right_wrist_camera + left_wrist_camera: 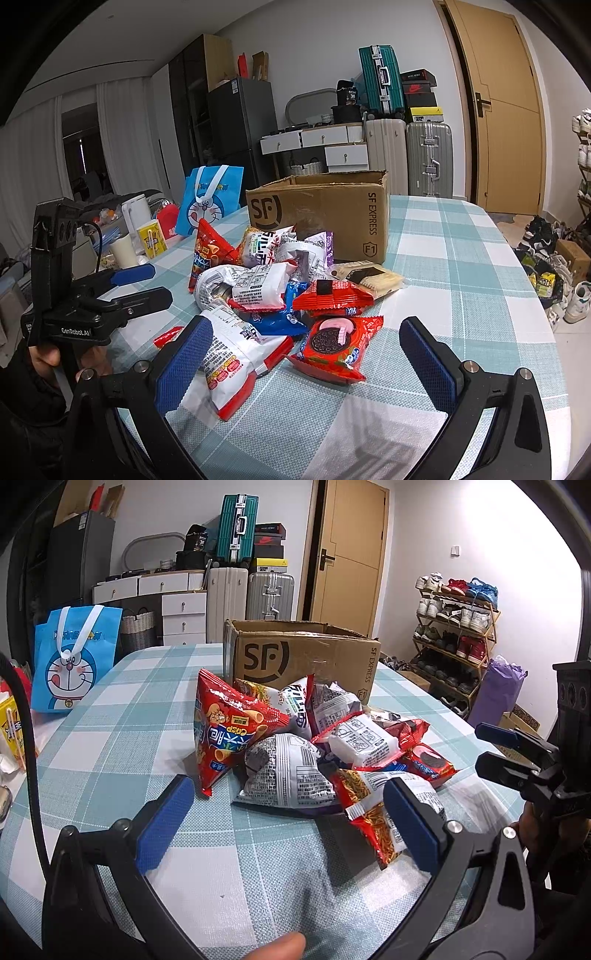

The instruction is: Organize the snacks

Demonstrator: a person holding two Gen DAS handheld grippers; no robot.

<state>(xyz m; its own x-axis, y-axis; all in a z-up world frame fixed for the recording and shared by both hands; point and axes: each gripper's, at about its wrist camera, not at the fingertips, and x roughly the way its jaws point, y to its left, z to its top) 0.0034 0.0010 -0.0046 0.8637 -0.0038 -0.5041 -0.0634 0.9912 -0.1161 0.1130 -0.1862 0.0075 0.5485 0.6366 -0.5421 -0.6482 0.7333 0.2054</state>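
A pile of snack packets (314,749) lies on the checked tablecloth (110,738) in front of an open SF cardboard box (306,657). The pile also shows in the right wrist view (266,288), with the box (325,214) behind it. A red crisp bag (225,734) stands at the pile's left. A red Oreo packet (332,343) lies nearest my right gripper (306,369), which is open and empty just before the pile. My left gripper (288,819) is open and empty, its right finger beside a red-and-white noodle packet (373,812).
A blue Doraemon bag (74,661) stands at the table's left, with a yellow box (151,238), cup and kettle near it. Suitcases (269,594), drawers and a door stand behind. A shoe rack (454,635) is to the right of the table.
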